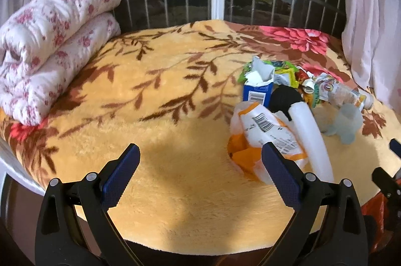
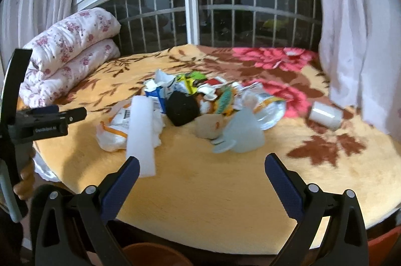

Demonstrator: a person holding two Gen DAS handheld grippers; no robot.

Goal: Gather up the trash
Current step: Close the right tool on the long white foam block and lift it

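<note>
Both hand-held grippers, left (image 1: 200, 165) and right (image 2: 201, 172), hang spread wide, grasping nothing, above the bed (image 1: 175, 190) near the trash pile (image 2: 190, 103).

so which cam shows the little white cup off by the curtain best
The right wrist view: the white cup lies on its side on the blanket, apart from the trash pile, fully visible. The left wrist view shows no cup clearly, only a bottle-like end at the pile's far edge.
</note>
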